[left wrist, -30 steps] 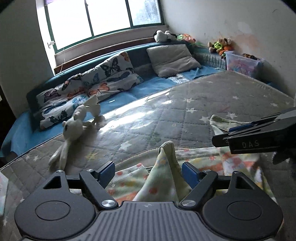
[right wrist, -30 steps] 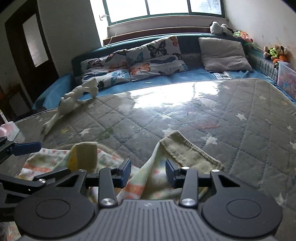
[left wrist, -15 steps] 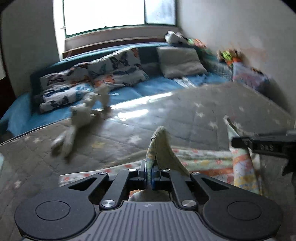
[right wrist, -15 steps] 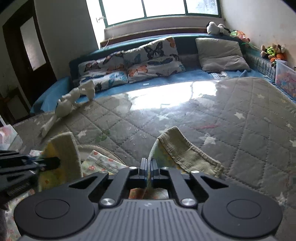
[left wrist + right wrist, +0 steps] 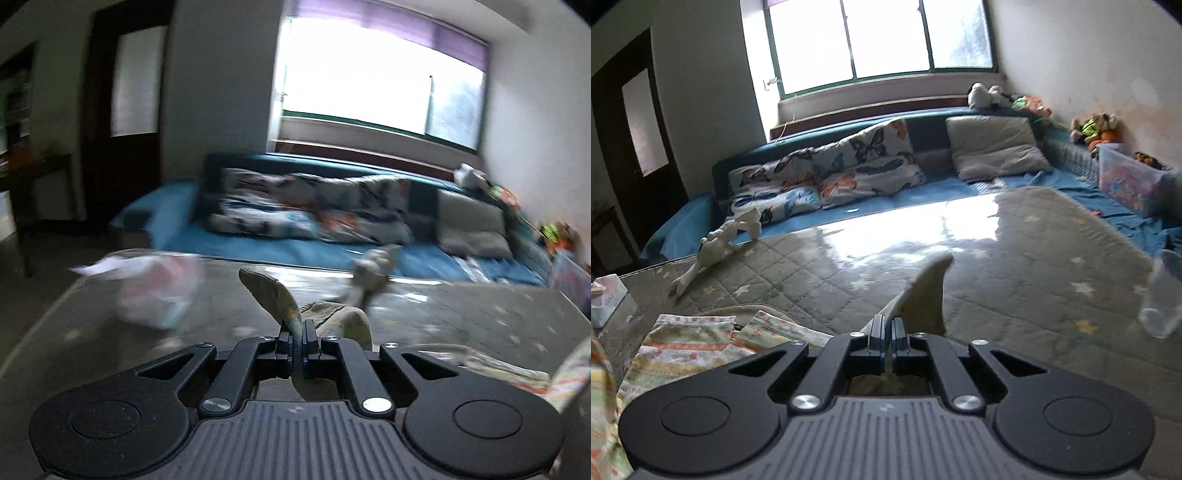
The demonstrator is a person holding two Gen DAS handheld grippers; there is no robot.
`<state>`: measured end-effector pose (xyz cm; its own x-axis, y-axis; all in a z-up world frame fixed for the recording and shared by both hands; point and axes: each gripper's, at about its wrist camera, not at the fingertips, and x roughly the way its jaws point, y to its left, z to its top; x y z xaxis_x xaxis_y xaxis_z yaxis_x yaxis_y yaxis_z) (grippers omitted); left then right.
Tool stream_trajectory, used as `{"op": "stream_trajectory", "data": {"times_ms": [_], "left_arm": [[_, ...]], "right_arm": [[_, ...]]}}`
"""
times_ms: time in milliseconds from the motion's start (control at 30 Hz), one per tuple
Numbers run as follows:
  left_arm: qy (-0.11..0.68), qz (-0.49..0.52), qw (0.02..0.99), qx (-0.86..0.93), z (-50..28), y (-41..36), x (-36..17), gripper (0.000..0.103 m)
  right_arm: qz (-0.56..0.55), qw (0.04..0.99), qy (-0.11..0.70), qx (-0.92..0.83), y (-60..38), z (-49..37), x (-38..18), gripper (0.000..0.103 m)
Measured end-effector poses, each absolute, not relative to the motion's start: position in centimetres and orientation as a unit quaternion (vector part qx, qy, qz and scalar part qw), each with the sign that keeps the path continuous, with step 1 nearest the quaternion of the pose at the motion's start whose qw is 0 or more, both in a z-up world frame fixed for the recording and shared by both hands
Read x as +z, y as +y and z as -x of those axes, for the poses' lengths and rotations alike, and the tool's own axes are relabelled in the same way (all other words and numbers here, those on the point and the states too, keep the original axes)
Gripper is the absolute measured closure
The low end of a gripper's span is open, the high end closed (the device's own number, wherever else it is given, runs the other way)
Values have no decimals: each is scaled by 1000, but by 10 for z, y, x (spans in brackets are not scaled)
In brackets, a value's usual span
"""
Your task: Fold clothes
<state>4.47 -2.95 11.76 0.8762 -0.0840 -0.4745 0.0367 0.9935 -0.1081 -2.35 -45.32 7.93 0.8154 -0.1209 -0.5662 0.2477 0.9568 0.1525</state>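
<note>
- The quilted mattress fills the room's foreground.
- The patterned garment lies on the mattress's near edge, its corners lifted.
- Left claw is clamped on one corner.
- Right claw is clamped on another.

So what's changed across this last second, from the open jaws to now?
Both grippers closed on the garment: the left gripper pinches one ribbed edge, the right gripper another, and each edge now stands lifted above the jaws. The left view has swung leftward, blurred, toward the door. The garment mostly still lies on the mattress; the plush toy and pillows are unmoved.
</note>
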Motion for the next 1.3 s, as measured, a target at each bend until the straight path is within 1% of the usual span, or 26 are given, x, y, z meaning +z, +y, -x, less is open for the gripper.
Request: {"op": "stream_trajectory", "data": {"times_ms": [100,233,333,433,600,667,700,800,867,967,1133,1200,1233,1300], "left_arm": [[245,62,968,8,-24,5,115,98],[261,74,962,47,-2,39,101,98],[279,79,955,70,10,58,86,98],[298,84,947,89,19,70,70,98],[310,88,941,107,40,80,54,99],[311,94,939,113,43,84,53,99],[311,95,939,114,43,86,53,99],[312,90,939,116,43,84,53,99],[312,87,939,117,41,83,54,99],[313,82,939,119,38,82,51,99],[320,74,936,122,35,81,48,99],[322,72,936,124,33,81,46,99],[322,71,936,125,33,81,45,99],[322,72,936,125,32,81,45,99]], "right_arm": [[-110,948,278,-112,-459,45,84,100],[-103,946,273,-140,-468,72,83,100],[-91,942,282,-160,-474,91,75,101],[-93,932,309,-168,-479,107,63,100],[-128,924,326,-154,-483,114,49,90],[-144,922,327,-150,-485,108,44,77],[-153,920,328,-148,-486,105,41,74],[-174,918,328,-142,-488,94,35,71],[-183,918,322,-141,-487,85,32,65],[-170,918,321,-157,-484,70,26,62],[-140,920,325,-171,-480,53,14,63],[-129,921,326,-169,-477,52,13,82],[-128,922,326,-166,-477,53,14,94],[-120,924,321,-170,-476,57,18,95]]}}
